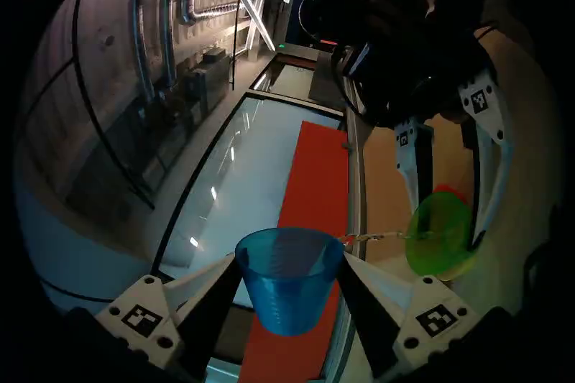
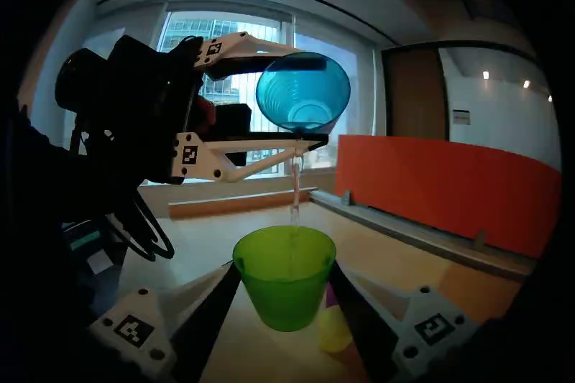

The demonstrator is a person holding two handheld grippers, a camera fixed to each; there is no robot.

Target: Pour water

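My left gripper (image 1: 290,282) is shut on a blue translucent cup (image 1: 290,279), held tipped on its side. In the right gripper view that blue cup (image 2: 302,100) hangs above, mouth facing me, and a thin stream of water (image 2: 295,189) falls from its rim into the green cup (image 2: 286,284). My right gripper (image 2: 286,289) is shut on the green cup, which stands upright. In the left gripper view the green cup (image 1: 440,234) sits to the right between the right gripper's white fingers (image 1: 410,160), with the stream (image 1: 377,236) running across to it.
A wooden table (image 2: 402,257) lies below the cups, edged by an orange partition (image 2: 460,182). A yellow object (image 2: 334,329) and a bit of purple lie on the table just behind the green cup. Big windows (image 2: 237,38) are behind.
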